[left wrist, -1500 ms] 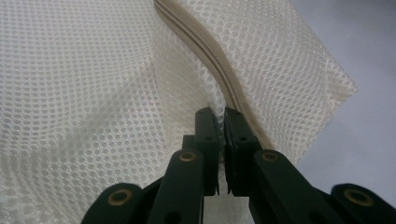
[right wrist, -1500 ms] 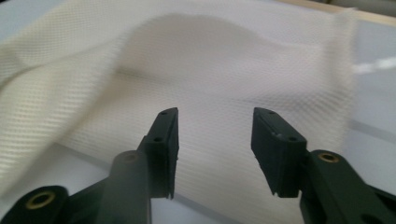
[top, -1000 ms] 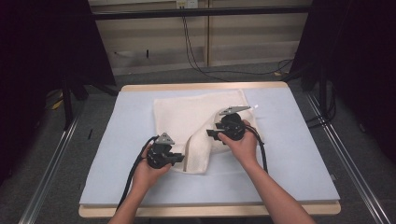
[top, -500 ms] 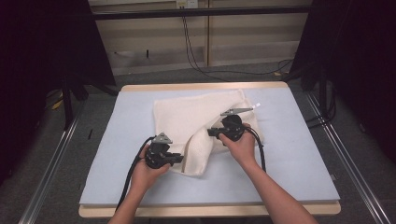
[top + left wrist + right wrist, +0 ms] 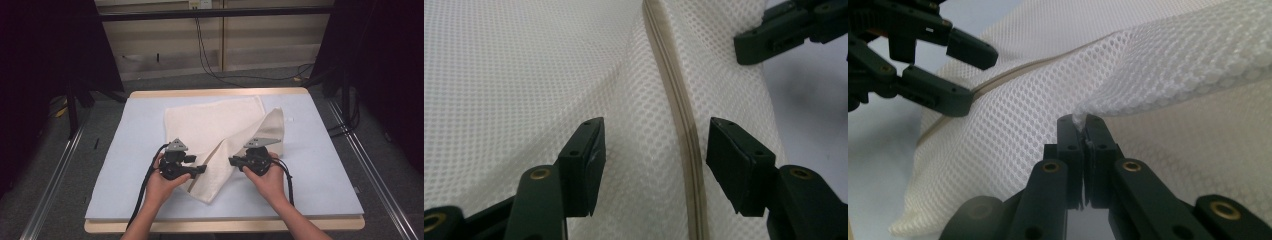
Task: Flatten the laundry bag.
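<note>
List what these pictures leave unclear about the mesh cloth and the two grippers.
- High view: the left gripper fingers are too small to tell open from shut.
- High view: the table surface beneath the mesh cloth is hidden by it.
- Right gripper view: how much cloth the right gripper has pinched is hidden between its fingers.
- Left gripper view: the cloth's tan seam runs off the bottom edge.

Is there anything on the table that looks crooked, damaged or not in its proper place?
The white mesh cloth is not flat: its right part is folded over and lifted, pinched in the shut right tool. The open left tool straddles its beige hem. No damage shows.
</note>
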`<control>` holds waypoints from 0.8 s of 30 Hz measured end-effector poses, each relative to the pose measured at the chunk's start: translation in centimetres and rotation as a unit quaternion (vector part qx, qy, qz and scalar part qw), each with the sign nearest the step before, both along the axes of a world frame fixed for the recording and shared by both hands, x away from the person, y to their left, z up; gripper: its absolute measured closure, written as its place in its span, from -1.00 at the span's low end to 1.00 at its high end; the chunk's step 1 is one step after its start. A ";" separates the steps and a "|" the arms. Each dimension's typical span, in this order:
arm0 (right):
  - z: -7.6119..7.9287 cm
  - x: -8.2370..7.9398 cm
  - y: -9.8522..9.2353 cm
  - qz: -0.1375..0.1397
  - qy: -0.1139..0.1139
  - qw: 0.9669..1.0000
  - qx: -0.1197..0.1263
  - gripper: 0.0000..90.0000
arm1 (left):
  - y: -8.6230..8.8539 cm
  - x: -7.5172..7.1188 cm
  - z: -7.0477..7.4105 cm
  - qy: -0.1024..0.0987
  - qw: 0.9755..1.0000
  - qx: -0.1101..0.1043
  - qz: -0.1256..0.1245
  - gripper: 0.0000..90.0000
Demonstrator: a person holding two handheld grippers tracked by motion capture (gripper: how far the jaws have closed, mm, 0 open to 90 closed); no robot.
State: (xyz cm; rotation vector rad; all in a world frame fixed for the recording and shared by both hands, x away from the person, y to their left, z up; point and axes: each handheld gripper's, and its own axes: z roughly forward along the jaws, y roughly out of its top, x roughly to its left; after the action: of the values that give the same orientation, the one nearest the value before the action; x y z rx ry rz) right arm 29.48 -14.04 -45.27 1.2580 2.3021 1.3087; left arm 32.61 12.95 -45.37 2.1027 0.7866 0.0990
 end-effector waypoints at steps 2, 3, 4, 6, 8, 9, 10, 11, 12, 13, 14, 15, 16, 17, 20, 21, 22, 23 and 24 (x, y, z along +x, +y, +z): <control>-0.2 -0.5 0.0 0.001 0.003 1.000 0.001 0.95 | -0.4 0.0 -0.1 -0.001 1.000 0.001 -0.010 -0.10; -0.2 -0.8 -0.1 0.001 0.003 1.000 0.002 0.94 | -0.6 0.0 -0.1 -0.005 1.000 0.004 -0.009 -0.10; -0.3 -1.0 -0.1 0.001 0.003 1.000 0.003 0.94 | -0.8 0.0 -0.2 -0.005 1.000 0.004 -0.011 -0.07; -0.4 -1.4 -0.1 0.004 0.005 1.000 0.006 0.94 | -1.0 0.0 -0.3 -0.005 1.000 0.008 -0.014 -0.04; -0.5 -1.8 -0.1 0.005 0.010 1.000 0.008 0.94 | -1.2 0.1 -0.3 0.004 1.000 0.008 -0.019 0.00; -0.5 -1.9 -0.1 0.007 0.010 1.000 0.010 0.94 | -1.3 0.1 -0.4 0.010 1.000 0.007 -0.017 0.01; -0.6 -2.0 -0.2 0.007 0.011 1.000 0.008 0.94 | -1.4 0.1 -0.4 0.012 1.000 0.010 -0.015 0.03; -0.7 -2.2 -0.2 0.009 0.011 1.000 0.005 0.94 | -1.5 0.2 -0.4 0.012 1.000 0.012 -0.017 0.05; -0.8 -2.3 -0.2 0.009 0.012 1.000 0.005 0.94 | -1.7 0.2 -0.4 0.011 1.000 0.017 -0.020 0.06; -0.9 -2.5 -0.3 0.008 0.014 1.000 0.006 0.94 | -1.9 0.1 -0.5 0.015 0.999 0.020 -0.023 0.08; -1.0 -2.6 -0.4 0.009 0.011 1.000 0.004 0.93 | -2.0 0.1 -0.6 0.019 0.999 0.025 -0.024 0.16; -1.0 -2.6 -0.5 0.008 0.012 1.000 0.003 0.92 | -2.2 0.2 -0.8 0.023 0.999 0.031 -0.031 0.24; -1.0 -2.7 -0.6 0.005 0.014 1.000 0.004 0.89 | -2.4 0.2 -1.0 0.035 0.998 0.044 -0.035 0.36; -1.1 -2.8 -0.8 0.005 0.011 1.000 0.007 0.84 | -2.6 0.1 -1.0 0.044 0.997 0.047 -0.034 0.51; -1.2 -3.2 -1.4 -0.003 0.004 1.000 0.000 0.68 | -2.9 0.2 -0.8 0.048 0.996 0.069 -0.037 0.77; -1.2 -3.2 -1.7 -0.005 0.003 1.000 0.001 0.65 | -2.8 0.3 -0.7 0.048 0.996 0.069 -0.041 0.77; -1.0 -3.3 -2.3 -0.010 0.000 1.000 0.002 0.62 | -2.8 0.3 -0.6 0.048 0.996 0.068 -0.043 0.78; -0.9 -3.4 -2.7 -0.016 -0.005 1.000 -0.001 0.59 | -2.7 0.3 -0.6 0.051 0.995 0.067 -0.044 0.78; -0.7 -3.5 -3.1 -0.018 -0.005 1.000 -0.001 0.59 | -2.5 0.4 -0.5 0.054 0.995 0.062 -0.050 0.78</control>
State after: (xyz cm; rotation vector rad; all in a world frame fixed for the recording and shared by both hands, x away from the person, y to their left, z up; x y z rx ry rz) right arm 25.99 -17.19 -45.99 1.2823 2.2633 1.2977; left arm 33.01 10.47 -45.89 2.2764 0.7550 -0.0211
